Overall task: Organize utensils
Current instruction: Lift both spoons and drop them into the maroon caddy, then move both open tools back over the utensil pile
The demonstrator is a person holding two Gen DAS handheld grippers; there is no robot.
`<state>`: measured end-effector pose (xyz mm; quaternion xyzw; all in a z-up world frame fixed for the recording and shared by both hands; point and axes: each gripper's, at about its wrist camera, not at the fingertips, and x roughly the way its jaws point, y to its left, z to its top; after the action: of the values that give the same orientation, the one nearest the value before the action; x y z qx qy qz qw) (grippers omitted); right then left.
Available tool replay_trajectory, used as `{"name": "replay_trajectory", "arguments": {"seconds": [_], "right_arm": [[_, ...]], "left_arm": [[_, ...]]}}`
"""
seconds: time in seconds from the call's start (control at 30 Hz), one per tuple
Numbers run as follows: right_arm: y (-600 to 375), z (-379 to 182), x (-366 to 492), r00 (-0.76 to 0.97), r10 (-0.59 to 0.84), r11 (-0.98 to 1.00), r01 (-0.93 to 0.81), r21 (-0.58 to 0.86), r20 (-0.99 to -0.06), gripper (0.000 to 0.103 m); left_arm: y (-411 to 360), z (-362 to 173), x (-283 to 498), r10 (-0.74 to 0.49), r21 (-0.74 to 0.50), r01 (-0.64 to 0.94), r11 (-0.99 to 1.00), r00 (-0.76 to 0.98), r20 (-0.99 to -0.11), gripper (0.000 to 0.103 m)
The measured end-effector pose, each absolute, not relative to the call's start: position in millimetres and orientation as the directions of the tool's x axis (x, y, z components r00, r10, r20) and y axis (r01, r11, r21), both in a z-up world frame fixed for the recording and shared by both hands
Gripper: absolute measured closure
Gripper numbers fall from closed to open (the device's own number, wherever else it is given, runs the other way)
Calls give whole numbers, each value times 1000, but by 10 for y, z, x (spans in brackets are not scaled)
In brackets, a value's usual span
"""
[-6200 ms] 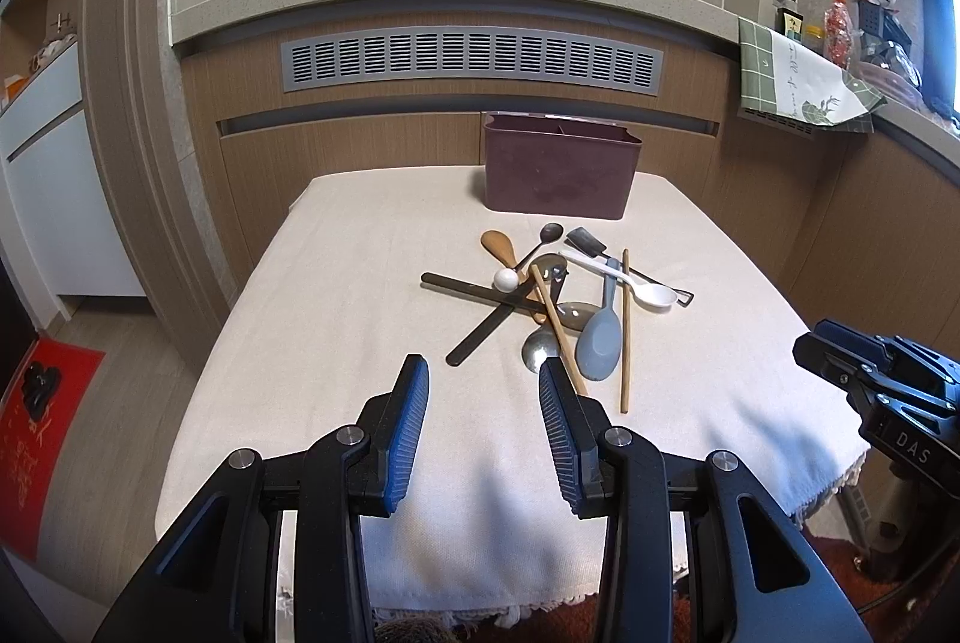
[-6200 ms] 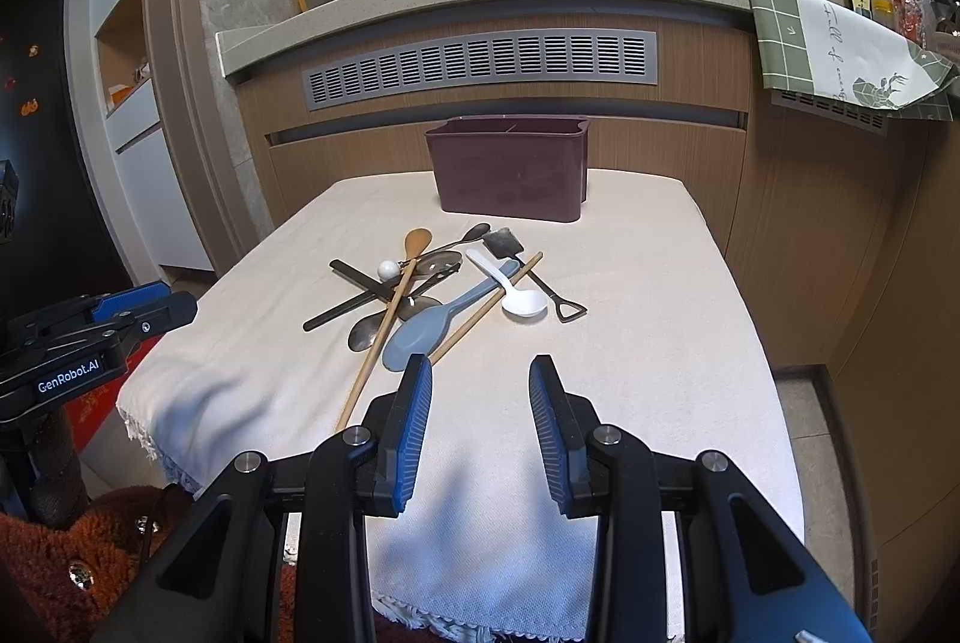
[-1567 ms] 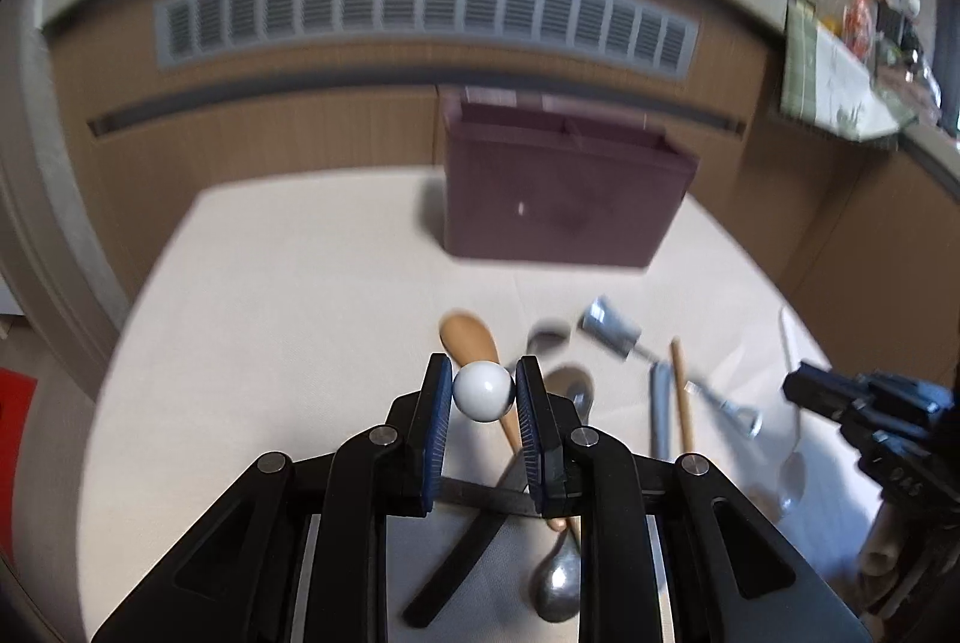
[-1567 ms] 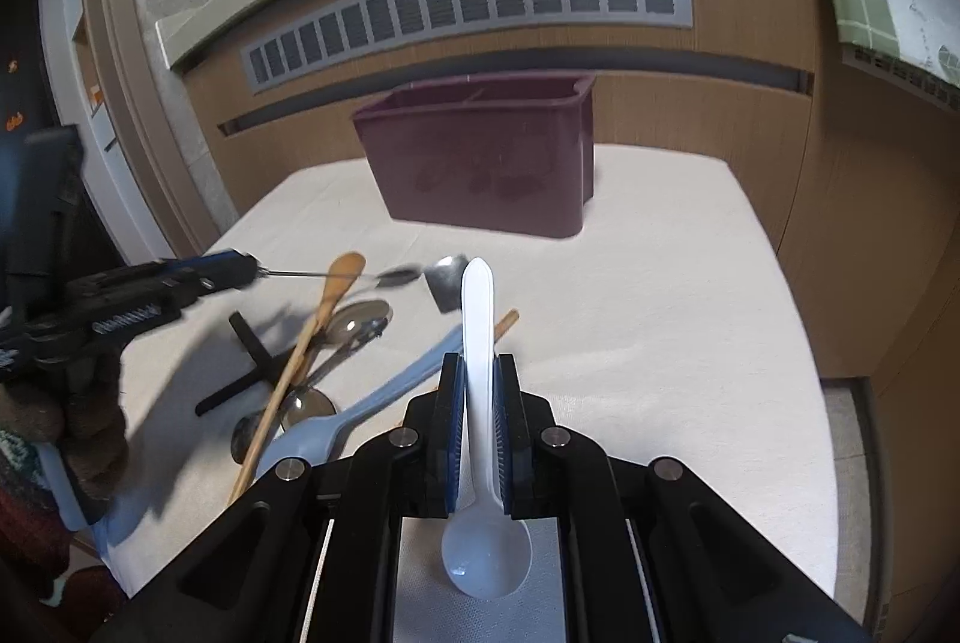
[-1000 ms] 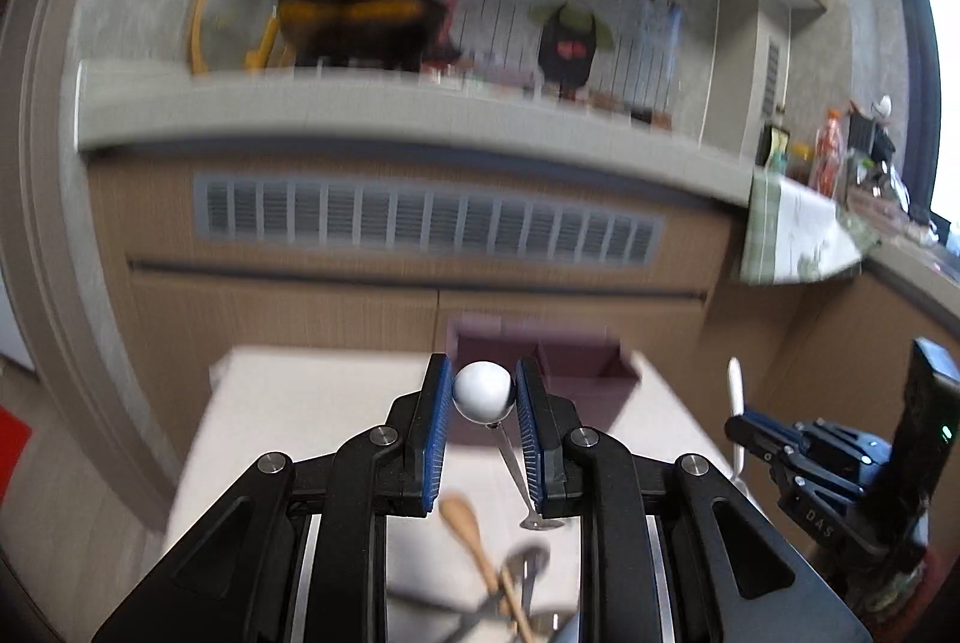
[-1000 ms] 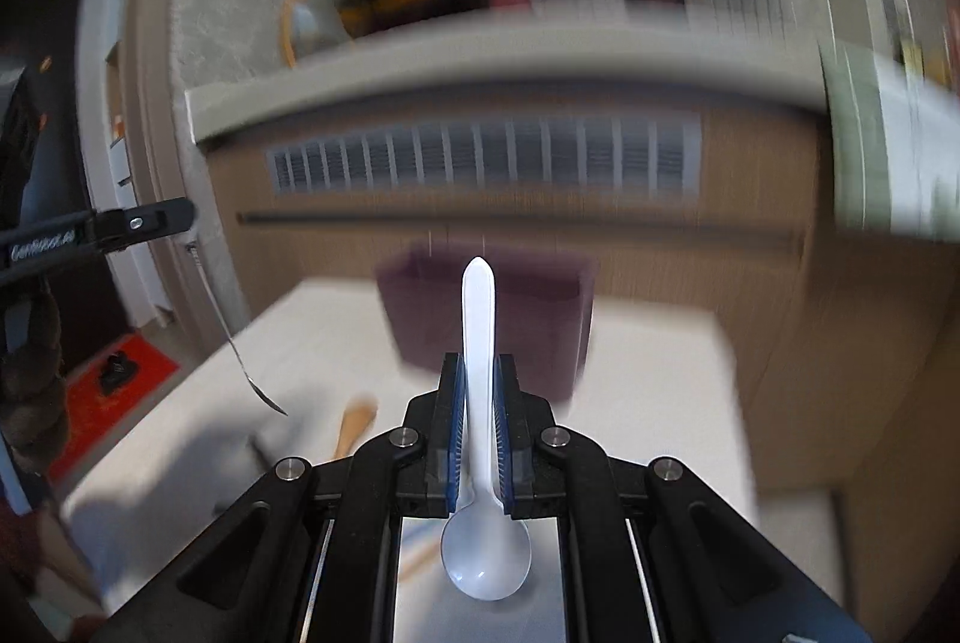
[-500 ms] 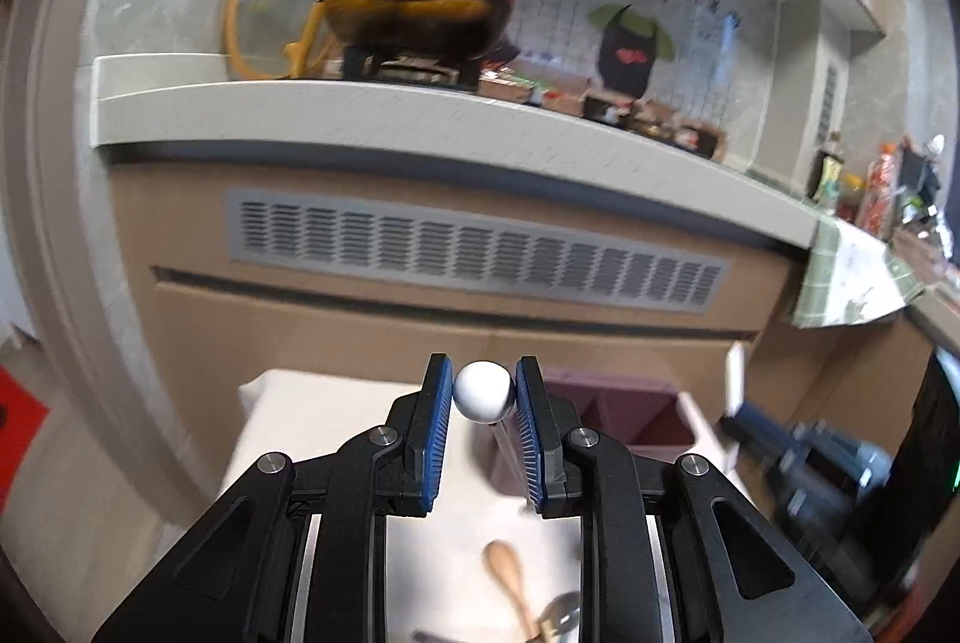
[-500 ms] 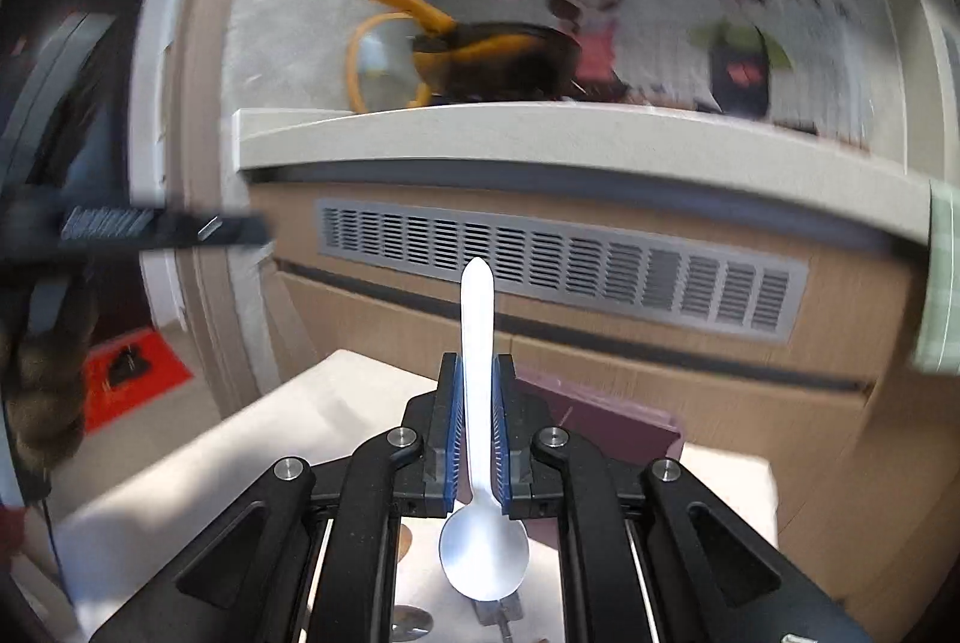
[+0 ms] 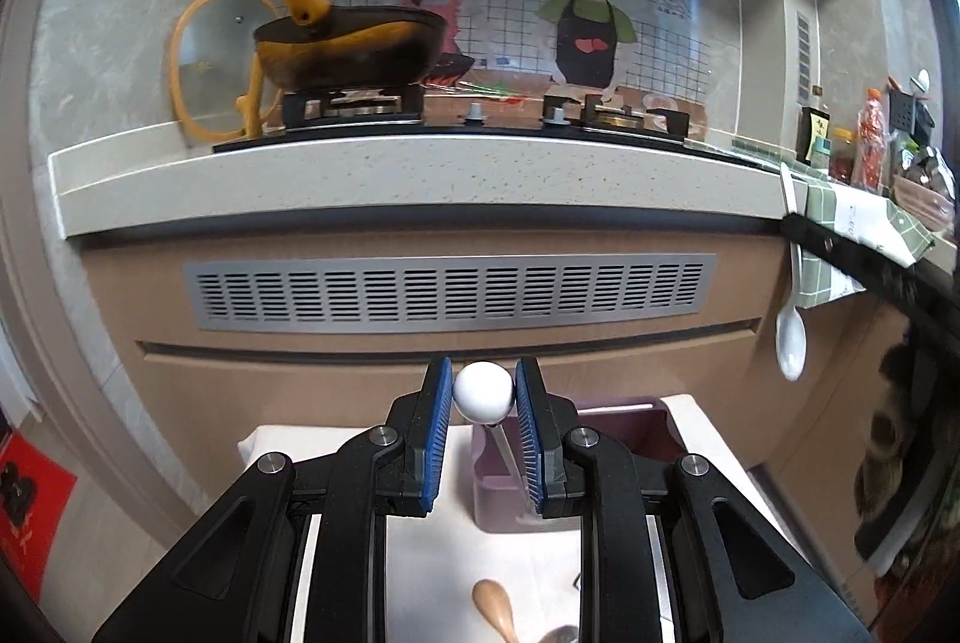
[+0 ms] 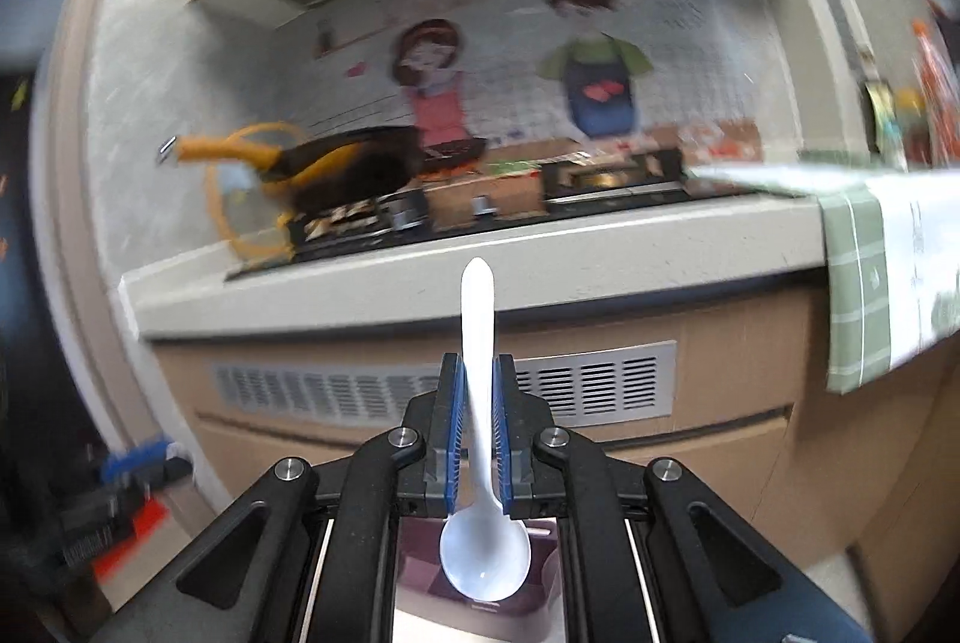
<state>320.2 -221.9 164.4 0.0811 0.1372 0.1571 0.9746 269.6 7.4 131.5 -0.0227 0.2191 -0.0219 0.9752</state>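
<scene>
Both grippers are loaded: left gripper (image 9: 483,397) pinches the white ball end of a thin metal spoon (image 9: 483,391), whose stem hangs at 6 o'clock over the maroon utensil holder (image 9: 624,424). Round and smooth, that ball could likely swivel or slip. Right gripper (image 10: 477,439) clamps a white plastic spoon (image 10: 480,469) mid-handle, bowl nearest the camera, above the holder; it looks light and stiff. At 6 o'clock lies 1 wooden spoon (image 9: 495,604).

Bin (image 9: 624,418) on table (image 9: 420,553), behind wooden spoon (image 9: 495,604).
</scene>
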Motion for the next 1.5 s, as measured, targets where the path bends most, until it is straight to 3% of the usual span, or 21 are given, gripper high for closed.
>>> {"name": "replay_trajectory", "arguments": {"seconds": [0.1, 0.53, 0.77, 0.87, 0.93, 1.03, 1.37, 1.5], "right_arm": [[-2351, 1643, 3396, 910, 358, 920, -306, 243, -210, 94], [-2012, 685, 3811, 864, 351, 936, -316, 155, -362, 94], [-1889, 453, 3887, 867, 346, 938, -316, 141, -359, 94], [-1865, 425, 3890, 871, 349, 937, -320, 139, -345, 94], [-1855, 410, 3851, 867, 362, 932, -334, 139, -343, 93], [-1897, 387, 3776, 858, 376, 926, -343, 156, -350, 85], [-1959, 344, 3443, 851, 360, 933, -331, 141, -382, 84], [-1952, 264, 3226, 811, 390, 920, -359, 156, -436, 84]], "left_arm": [[27, 1334, 2849, -65, -44, 51, 998, 903, -424, 81], [74, 793, 3690, -212, -172, 145, 974, 846, -489, 81], [140, 468, 3911, -233, -231, 122, 965, 805, -546, 81], [202, 378, 3970, -298, -295, 151, 944, 778, -553, 75], [229, 353, 3959, -316, -317, 156, 936, 771, -553, 60], [240, 371, 3843, -299, -303, 151, 941, 792, -533, 57], [254, 204, 3233, -199, -244, 68, 967, 801, -565, 57], [205, 71, 2898, -94, -144, 11, 990, 807, -583, 57]]}}
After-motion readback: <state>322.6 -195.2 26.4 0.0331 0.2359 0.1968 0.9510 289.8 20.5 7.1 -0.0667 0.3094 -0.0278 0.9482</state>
